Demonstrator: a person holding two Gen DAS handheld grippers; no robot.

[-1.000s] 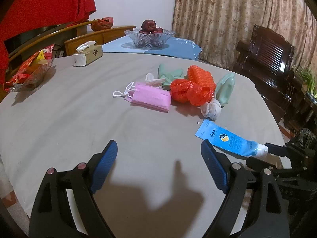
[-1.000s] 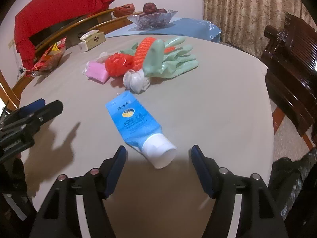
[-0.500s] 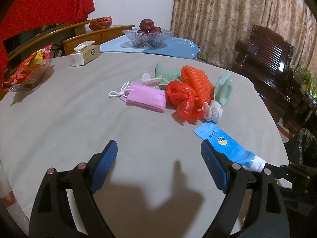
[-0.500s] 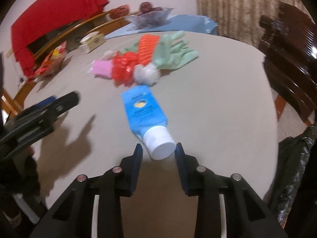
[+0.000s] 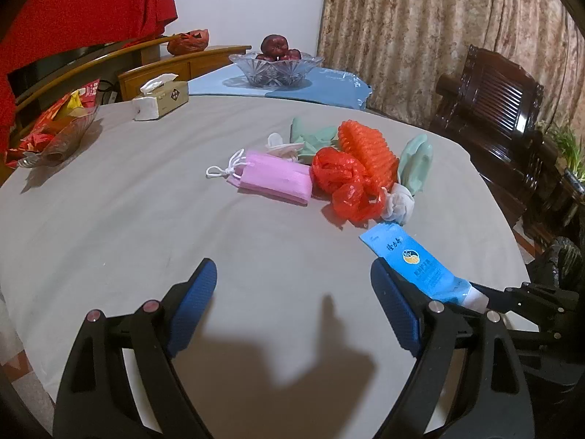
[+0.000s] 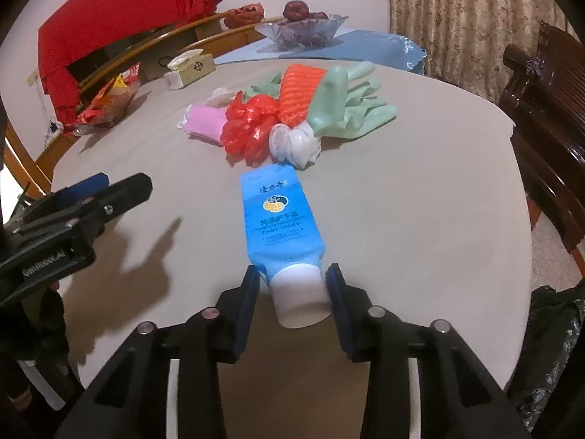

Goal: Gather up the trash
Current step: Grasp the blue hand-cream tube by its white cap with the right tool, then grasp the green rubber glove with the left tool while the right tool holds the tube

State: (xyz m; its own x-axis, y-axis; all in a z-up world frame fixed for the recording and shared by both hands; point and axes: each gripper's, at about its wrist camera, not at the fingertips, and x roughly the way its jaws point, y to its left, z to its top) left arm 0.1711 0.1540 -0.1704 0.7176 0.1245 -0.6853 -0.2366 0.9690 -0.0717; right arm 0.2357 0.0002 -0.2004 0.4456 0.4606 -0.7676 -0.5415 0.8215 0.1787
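Right hand-held gripper (image 6: 292, 294) clamped on the white cap of the blue hand-cream tube (image 6: 279, 216) lying on the desk (image 6: 420, 197); the smooth, round cap may slip out on lifting; left hand-held gripper (image 5: 294, 307) spread apart, empty.

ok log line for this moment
right gripper: shut on blue tube cap | left gripper: open, empty | trash pile: on table

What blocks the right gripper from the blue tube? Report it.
Nothing visible. The right gripper already has its pads on either side of the blue tube's white cap, apparently clamping it. The pile of trash lies beyond the tube's far end, out of the way.
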